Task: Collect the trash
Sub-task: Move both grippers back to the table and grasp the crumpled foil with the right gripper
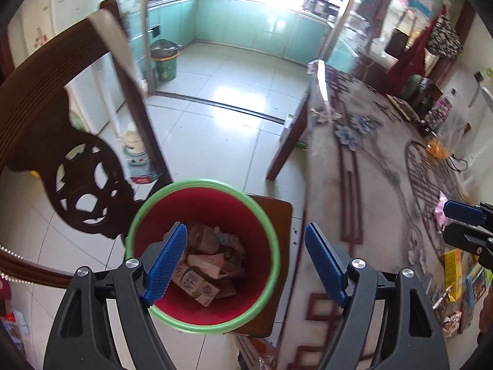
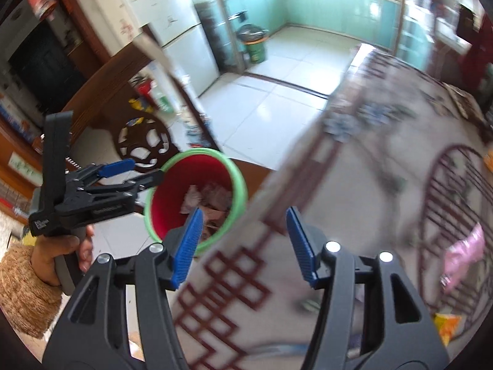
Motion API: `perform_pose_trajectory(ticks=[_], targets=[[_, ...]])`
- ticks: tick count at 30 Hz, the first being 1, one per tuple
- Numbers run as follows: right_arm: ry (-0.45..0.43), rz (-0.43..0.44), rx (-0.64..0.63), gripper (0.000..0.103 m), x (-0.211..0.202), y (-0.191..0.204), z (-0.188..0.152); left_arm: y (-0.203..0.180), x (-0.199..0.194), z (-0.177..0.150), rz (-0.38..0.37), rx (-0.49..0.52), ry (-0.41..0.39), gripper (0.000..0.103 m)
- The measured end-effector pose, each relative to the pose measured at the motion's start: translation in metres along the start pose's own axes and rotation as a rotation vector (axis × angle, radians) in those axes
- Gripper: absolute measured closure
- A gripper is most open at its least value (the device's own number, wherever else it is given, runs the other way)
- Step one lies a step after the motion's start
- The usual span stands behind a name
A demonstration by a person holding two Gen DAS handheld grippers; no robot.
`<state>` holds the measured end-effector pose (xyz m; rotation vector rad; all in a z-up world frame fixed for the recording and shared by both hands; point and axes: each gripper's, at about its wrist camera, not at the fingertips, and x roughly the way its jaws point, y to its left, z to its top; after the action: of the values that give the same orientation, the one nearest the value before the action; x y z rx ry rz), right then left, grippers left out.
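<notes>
Crumpled cartons and paper trash [image 1: 203, 265] lie inside the red plastic bin with a green rim [image 1: 132, 231], directly beneath the left gripper [image 1: 246, 262], whose blue-padded jaws stand apart and empty. Beside the bin, over the patterned tablecloth [image 2: 385, 160], the right gripper [image 2: 245, 243] is likewise spread, holding nothing.

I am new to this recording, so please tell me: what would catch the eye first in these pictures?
First, the red bin with a green rim, standing on a stool beside the table and holding crumpled cartons. Next, the left gripper, open and empty above the bin. Bright wrappers lie on the patterned table at the right.
</notes>
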<state>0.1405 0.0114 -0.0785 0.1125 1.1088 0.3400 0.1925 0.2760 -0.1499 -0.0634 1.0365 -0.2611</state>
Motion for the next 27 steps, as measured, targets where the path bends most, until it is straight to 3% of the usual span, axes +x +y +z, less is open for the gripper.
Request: perform_pose_trajectory(ticks=[3, 12, 17, 23, 27], targets=[[0.007, -0.065, 0.051, 0.043, -0.02, -0.036, -0.023, -0.03, 0.0, -0.001, -0.045, 0.051, 0.003, 0.028], [0.043, -0.25, 0.28, 0.043, -0.086, -0.166, -0.117, -0.134, 0.002, -0.03, -0.143, 0.179, 0.043, 0.028], [0.054, -0.262, 0.331, 0.036, -0.11, -0.21, -0.16, -0.19, -0.006, -0.061, -0.156, 0.213, 0.068, 0.028], [0.093, -0.229, 0.302, 0.036, -0.123, -0.227, -0.204, -0.251, -0.015, -0.096, -0.199, 0.226, 0.09, 0.028], [0.135, -0.204, 0.258, 0.027, -0.128, -0.226, -0.229, -0.294, -0.02, -0.113, -0.239, 0.266, 0.101, 0.028]])
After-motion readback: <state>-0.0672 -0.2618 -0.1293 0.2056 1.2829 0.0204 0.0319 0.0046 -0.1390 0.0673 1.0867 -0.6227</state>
